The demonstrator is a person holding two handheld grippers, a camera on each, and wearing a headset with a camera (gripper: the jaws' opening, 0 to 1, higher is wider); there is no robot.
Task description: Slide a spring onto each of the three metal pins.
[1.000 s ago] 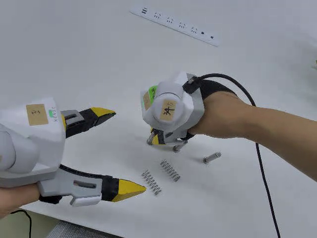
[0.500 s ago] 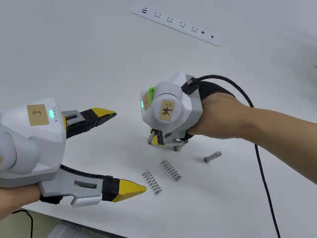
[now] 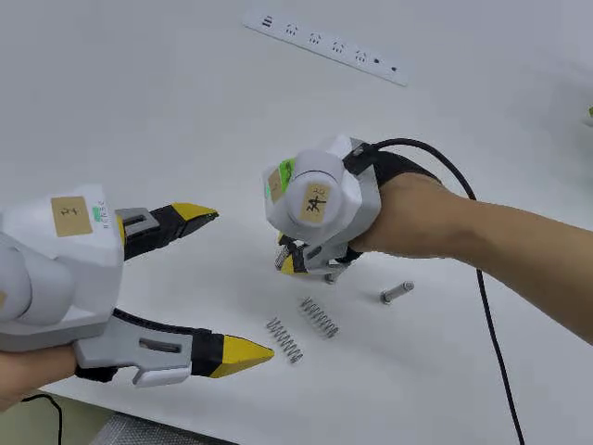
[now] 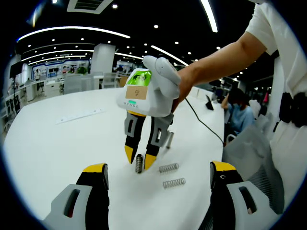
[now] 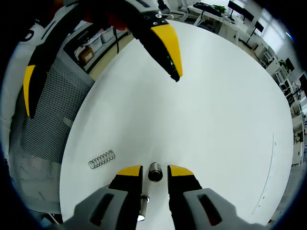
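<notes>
My right gripper (image 3: pixel 287 263) points down at the white table, jaws a little apart. Between its tips (image 5: pixel 154 168) a metal pin (image 5: pixel 154 171) wearing a spring stands upright; a thin gap shows on each side of it. The left gripper view shows the same pin (image 4: pixel 138 163) between the right gripper (image 4: pixel 139 157). Two loose springs (image 3: pixel 318 317) (image 3: pixel 283 339) lie just in front. A bare pin (image 3: pixel 397 294) lies to the right; another pin (image 4: pixel 169 140) sits behind the right gripper. My left gripper (image 3: pixel 227 283) hovers wide open, holding nothing.
A white power strip (image 3: pixel 329 46) lies at the far side of the table. A black cable (image 3: pixel 482 287) runs from the right gripper toward the table's front edge. A person sits in the background beside the desks (image 4: pixel 238 115).
</notes>
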